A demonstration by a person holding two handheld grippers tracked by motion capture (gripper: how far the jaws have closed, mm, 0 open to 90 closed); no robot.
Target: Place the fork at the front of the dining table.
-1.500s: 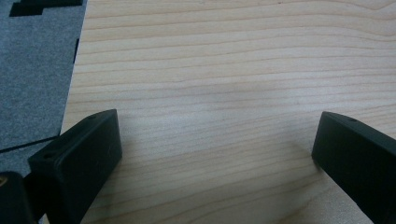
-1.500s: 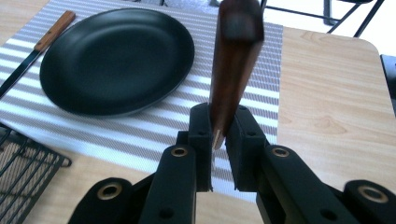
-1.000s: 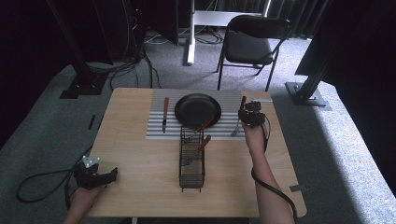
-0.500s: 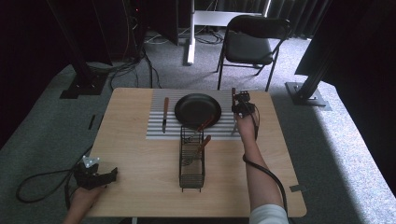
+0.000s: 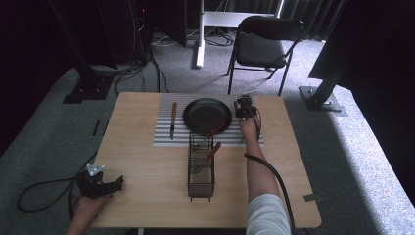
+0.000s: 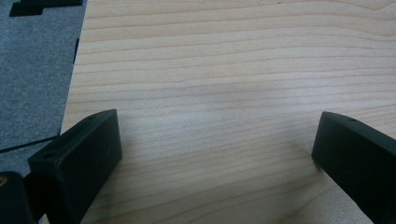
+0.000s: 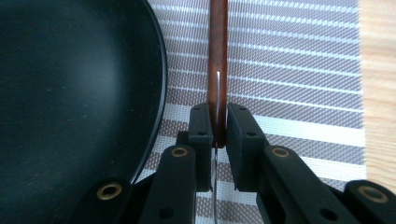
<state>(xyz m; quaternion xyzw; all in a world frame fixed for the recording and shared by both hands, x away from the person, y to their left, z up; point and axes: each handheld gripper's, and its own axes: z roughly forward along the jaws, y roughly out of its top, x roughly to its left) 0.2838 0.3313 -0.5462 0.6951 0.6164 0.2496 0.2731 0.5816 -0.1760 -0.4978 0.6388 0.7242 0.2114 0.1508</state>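
Wooden table [image 5: 147,161] seen from above: a striped mat [image 5: 164,139] lies at its far middle, with a black pan [image 5: 207,115] on it. A knife [image 5: 172,120] with a brown handle lies on the mat, left of the pan and apart from it. A wire basket [image 5: 201,166] stands near the pan's near edge; two brown-handled utensils [image 5: 214,149] lean in its far end, exact type too small to tell. Right gripper [image 5: 243,108] sits just right of the pan, over the mat. Left gripper [image 5: 100,183] rests at the near left corner of the table.

Left gripper view: jaws wide apart, bare wood [image 6: 210,93] between them, nothing held.

Right gripper view: jaws closed together on a second knife [image 7: 217,70], pinching it where the metal blade meets the brown handle; handle points away over the mat [image 7: 289,70]. Pan rim [image 7: 159,84] lies just left of the jaws.
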